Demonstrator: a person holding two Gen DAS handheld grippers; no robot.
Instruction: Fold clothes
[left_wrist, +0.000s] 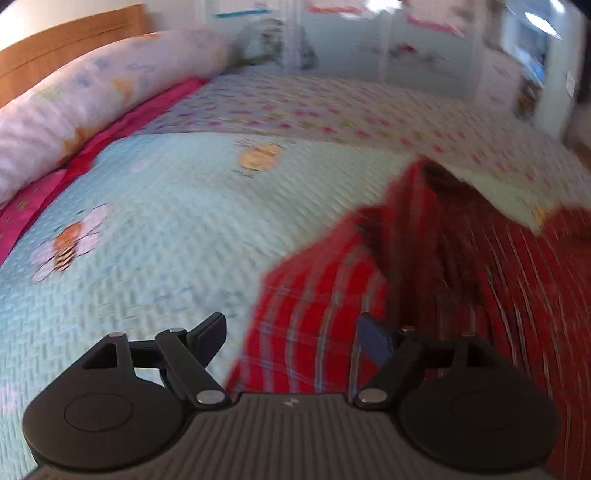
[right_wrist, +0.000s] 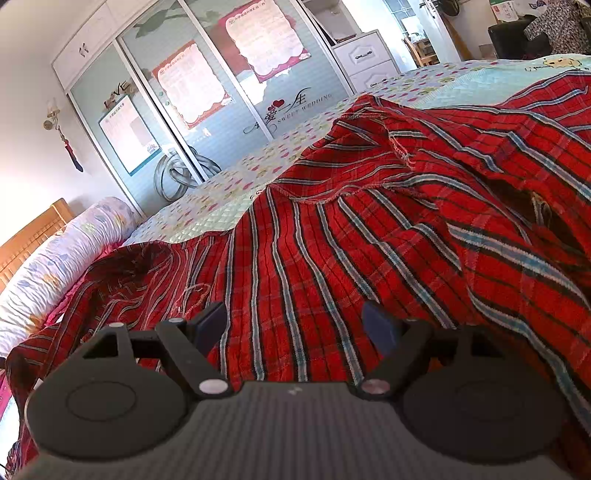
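From the left wrist view, everything is smeared with motion blur. The left gripper (left_wrist: 291, 332) has its jaws standing wide apart with nothing between them; it hangs over the near corner of the red plaid garment (left_wrist: 424, 280), whose edge runs just under the right-hand finger. The left-hand finger sits over bare quilt (left_wrist: 155, 221) — pale blue, stitched, with bee and flower patches. The garment spreads off to the right and away, where a flap of the quilt's light, dotted underside lies folded over part of it. Along the left side a long flowered bolster (left_wrist: 85, 96) lies against a wooden headboard (left_wrist: 55, 40), with a pink sheet (left_wrist: 110, 136) showing beside it.

The right wrist view is sharp. The right gripper (right_wrist: 299, 325) also has its jaws well apart, empty, poised just above the red plaid garment (right_wrist: 332, 240), which covers most of the bed in rumpled folds — inside-out seams and a stitched hem show across its upper part. Whether the fingertips touch the cloth cannot be told. Beyond the garment the quilt (right_wrist: 229, 199) shows, then a sliding-door wardrobe (right_wrist: 207, 92) with posters stuck on it. The bolster (right_wrist: 62, 251) lies at the far left.
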